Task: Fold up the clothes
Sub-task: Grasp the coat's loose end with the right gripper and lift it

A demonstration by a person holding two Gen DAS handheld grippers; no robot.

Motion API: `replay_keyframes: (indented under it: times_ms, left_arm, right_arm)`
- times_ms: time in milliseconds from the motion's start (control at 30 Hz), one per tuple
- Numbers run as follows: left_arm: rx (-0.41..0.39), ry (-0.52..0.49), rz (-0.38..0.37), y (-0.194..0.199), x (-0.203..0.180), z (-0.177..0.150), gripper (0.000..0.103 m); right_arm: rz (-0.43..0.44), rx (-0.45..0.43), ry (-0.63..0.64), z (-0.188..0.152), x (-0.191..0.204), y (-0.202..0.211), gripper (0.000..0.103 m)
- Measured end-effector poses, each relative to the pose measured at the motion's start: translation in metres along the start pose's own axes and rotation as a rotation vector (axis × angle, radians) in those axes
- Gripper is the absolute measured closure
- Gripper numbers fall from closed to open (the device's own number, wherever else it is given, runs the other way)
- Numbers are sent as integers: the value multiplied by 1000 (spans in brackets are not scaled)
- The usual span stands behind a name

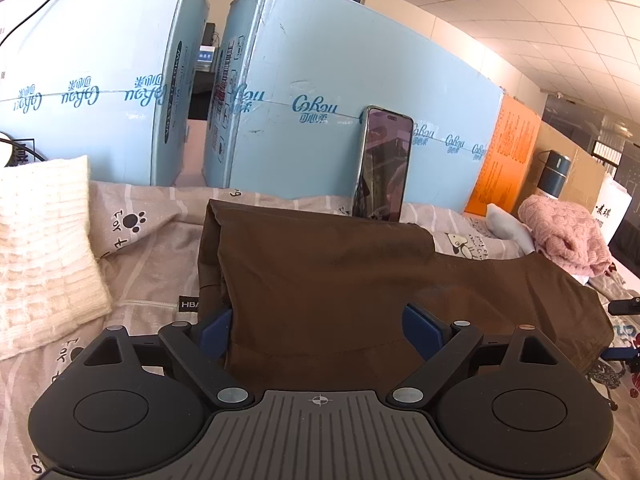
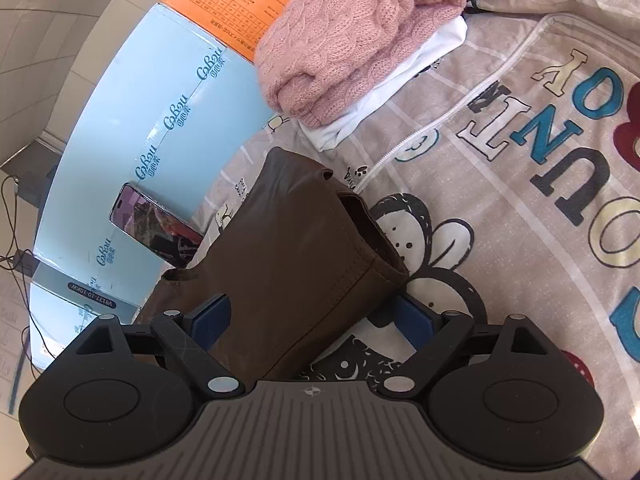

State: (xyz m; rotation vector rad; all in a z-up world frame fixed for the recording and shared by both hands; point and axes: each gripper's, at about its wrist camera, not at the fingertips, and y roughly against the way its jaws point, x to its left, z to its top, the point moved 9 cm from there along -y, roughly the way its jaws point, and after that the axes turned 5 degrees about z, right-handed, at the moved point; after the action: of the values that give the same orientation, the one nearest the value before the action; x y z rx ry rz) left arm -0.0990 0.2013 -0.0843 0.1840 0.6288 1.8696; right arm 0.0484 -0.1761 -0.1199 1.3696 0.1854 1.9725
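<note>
A brown garment (image 1: pixel 360 272) lies folded on the patterned bed sheet (image 1: pixel 152 264). My left gripper (image 1: pixel 318 330) is open, its blue fingers (image 1: pixel 420 326) wide apart on either side of the garment's near edge, with brown cloth between them. In the right wrist view the same brown garment (image 2: pixel 296 240) lies between the wide-open blue fingers (image 2: pixel 212 320) of my right gripper (image 2: pixel 312 320), over its hemmed end. Neither gripper is closed on the cloth.
A cream knit sweater (image 1: pixel 44 248) lies at the left. A pink knit sweater (image 2: pixel 352 36) rests on a white garment (image 2: pixel 384 92) at the right. A phone (image 1: pixel 384 164) leans on light blue cartons (image 1: pixel 320 80); an orange box (image 1: pixel 508 160) stands beside them.
</note>
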Motion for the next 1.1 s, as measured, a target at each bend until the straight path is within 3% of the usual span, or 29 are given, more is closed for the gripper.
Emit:
replay_keyframes:
  times_ms: [133,300,367,400,467,500,567,600,700,833,967,1067,1100]
  left_arm:
    - [38,-6,17,-8,3,-6,11]
    - [59,-36,23,-14,-1,-14,8]
    - [65,-41,22,-15,-1,-15,8]
    - [67,-43,20,-16,-2,-16,7]
    - [71,-46,17,-16,-2,-17,6]
    - [72,-46,14,-16,-2,-17,6]
    - [73,-43,8,-16,-3,-17,5]
    - [73,-42,6,-16,-3,-17,5]
    - [72,-47,-13,-16,-6,-18,4]
    - [81,-76,-128,-14,-22,-21,3]
    - [83,-110,-264,-8,-43,-26,3]
    - [67,-150,-247,-5,-48,-27,3]
    - [62,-169,-197,-7,-46,-27,3]
  right_arm:
    - [31,-65,-11,7,5,-18,3]
    - [68,-118,-20,11,14,-34,3]
    - [92,-116,-9,10,19,-38,8]
    - [113,-111,-11,8,20,-40,16]
    - [131,-106,-1,7,21,-44,44]
    - [121,-117,14,8,20,-44,63]
    - [107,-137,38,9,18,-45,85]
    - [117,-142,37,10,18,-43,91]
    - [173,-162,39,13,21,-33,97]
    - [221,-219,83,17,29,-8,97]
    - [184,-301,129,31,24,19,97]
    - [113,-358,148,44,15,31,97]
    - [94,-372,154,47,14,33,97]
